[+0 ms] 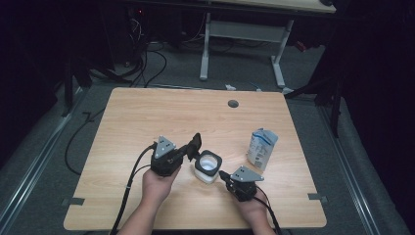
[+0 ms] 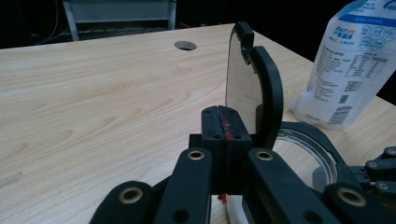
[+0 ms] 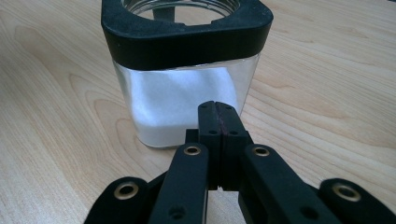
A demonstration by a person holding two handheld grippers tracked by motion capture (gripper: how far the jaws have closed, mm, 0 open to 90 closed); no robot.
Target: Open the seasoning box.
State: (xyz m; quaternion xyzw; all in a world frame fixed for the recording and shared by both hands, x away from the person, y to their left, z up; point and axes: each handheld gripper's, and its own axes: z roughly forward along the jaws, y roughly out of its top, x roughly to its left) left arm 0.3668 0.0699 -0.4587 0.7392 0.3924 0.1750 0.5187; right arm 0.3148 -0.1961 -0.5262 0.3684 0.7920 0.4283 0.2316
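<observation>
While both grippers' fingers (image 3: 218,122) pressed together, jar (image 1: 207,167) sits between, lid (image 2: 254,88) raised beside left fingers (image 2: 223,128).

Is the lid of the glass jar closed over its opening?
No, in the left gripper view the lid stands raised upright above the jar, whose round mouth is uncovered.

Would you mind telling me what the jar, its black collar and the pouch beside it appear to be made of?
Jar: probably clear glass or hard plastic, glossy, white powder visible through its wall. Black collar: matte, smooth, moulded-looking, likely plastic. Pouch: thin, flexible printed plastic film, judging by its sheen and creases.
</observation>
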